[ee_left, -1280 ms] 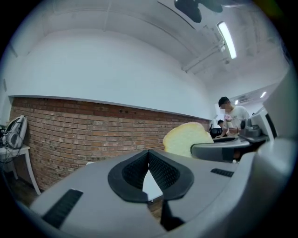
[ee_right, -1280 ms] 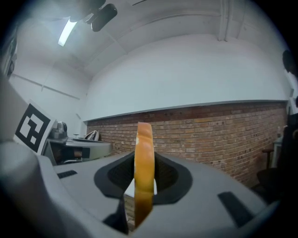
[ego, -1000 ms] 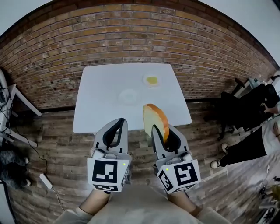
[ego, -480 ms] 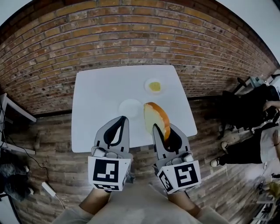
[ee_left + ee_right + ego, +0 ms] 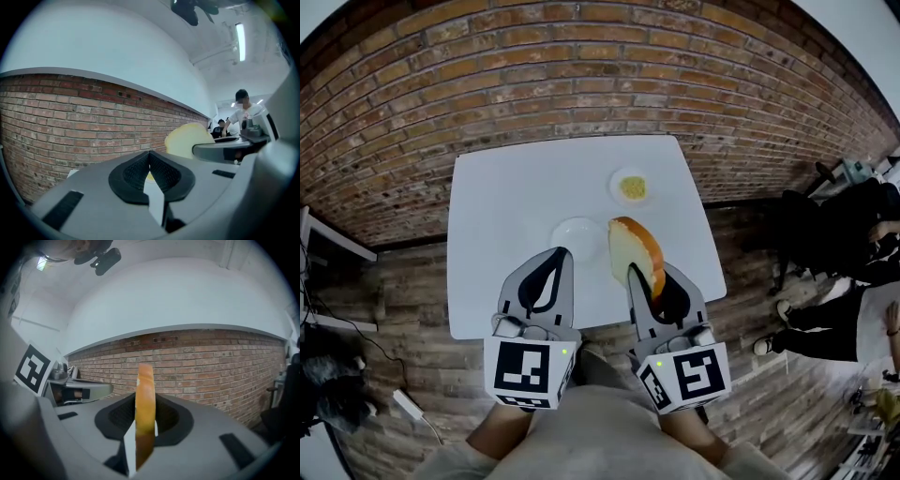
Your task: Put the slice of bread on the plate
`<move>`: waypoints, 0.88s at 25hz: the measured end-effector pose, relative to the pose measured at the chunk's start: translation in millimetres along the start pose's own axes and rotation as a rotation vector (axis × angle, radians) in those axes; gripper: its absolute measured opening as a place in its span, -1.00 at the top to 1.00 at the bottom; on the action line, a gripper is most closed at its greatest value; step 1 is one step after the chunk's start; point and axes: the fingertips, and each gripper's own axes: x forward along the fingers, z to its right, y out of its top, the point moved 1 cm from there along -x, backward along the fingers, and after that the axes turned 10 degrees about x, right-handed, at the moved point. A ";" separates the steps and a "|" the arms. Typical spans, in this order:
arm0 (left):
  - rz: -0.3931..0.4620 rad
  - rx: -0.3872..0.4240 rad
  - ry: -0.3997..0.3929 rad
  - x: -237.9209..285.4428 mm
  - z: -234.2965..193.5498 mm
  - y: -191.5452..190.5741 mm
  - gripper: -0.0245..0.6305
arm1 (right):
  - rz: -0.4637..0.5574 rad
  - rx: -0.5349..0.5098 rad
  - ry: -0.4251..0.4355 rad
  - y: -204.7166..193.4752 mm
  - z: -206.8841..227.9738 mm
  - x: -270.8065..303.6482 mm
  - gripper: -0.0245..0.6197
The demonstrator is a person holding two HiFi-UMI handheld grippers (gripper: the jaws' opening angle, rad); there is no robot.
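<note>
The slice of bread [image 5: 634, 249] stands upright, clamped in the right gripper [image 5: 648, 278].

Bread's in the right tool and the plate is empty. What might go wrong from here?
1. The right tool pinches the slice of bread upright by one end; released that way it may topple off the plate onto the table.
2. The small dish with something yellow sits just beyond, so the slice could land there instead.
</note>
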 end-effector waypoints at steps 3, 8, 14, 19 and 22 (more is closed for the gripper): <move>-0.001 -0.001 0.023 6.6 -1.0 3.5 0.89 | -0.011 -0.002 0.031 3.7 5.7 7.4 0.62; -0.021 -0.012 0.055 16.3 -7.5 0.7 0.89 | -0.020 0.003 0.080 5.5 14.5 25.2 0.62; -0.048 -0.022 0.087 25.4 -10.9 -8.5 0.89 | -0.057 0.026 0.133 -16.2 21.3 43.5 0.62; -0.087 0.001 0.103 33.6 -17.7 -21.1 0.89 | -0.085 0.032 0.181 -32.2 19.5 65.3 0.62; -0.114 0.002 0.113 37.0 -26.1 -32.1 0.89 | -0.102 0.037 0.200 -41.9 16.0 79.6 0.62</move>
